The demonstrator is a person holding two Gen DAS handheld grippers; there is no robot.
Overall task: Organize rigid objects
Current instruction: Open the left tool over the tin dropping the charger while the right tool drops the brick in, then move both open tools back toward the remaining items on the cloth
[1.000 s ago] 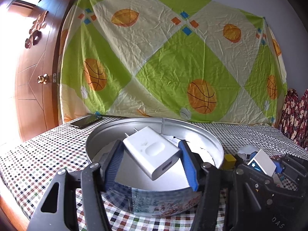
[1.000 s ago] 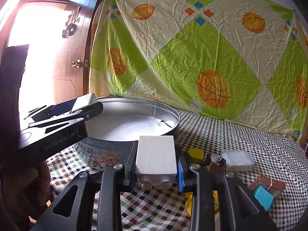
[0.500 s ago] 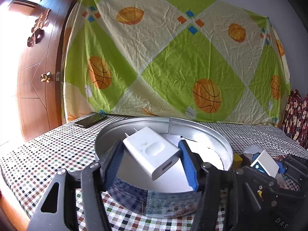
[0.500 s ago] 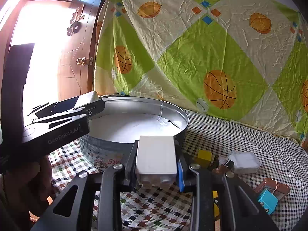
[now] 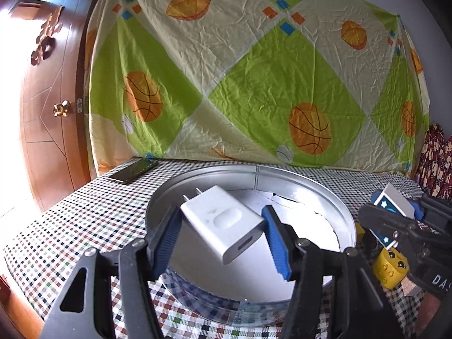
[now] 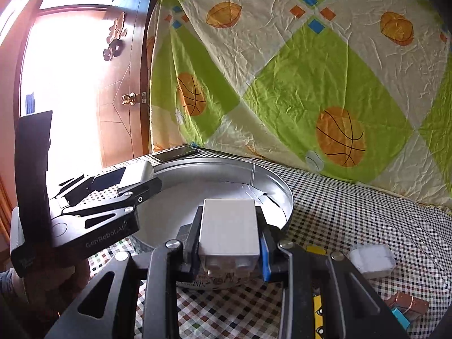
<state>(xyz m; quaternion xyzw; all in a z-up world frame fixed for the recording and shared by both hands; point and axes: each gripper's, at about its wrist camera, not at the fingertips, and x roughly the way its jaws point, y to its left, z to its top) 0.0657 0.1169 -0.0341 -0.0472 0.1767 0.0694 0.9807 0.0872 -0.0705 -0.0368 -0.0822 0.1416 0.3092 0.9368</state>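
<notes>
The tin [image 5: 333, 206] has no things in it yet. The left gripper [image 5: 223, 226] pinches a charger [image 5: 223, 220] and the right gripper [image 6: 230, 234] pinches a block [image 6: 228, 226]. More toys [image 6: 373, 260] wait on the table [image 6: 353, 197].

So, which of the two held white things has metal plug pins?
The white charger in the left gripper: two pins stick out at its far end. The white block in the right gripper shows none.

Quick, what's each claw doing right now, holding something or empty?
Left claw: closed on the white charger, over the round tin.
Right claw: closed on a white block.
</notes>
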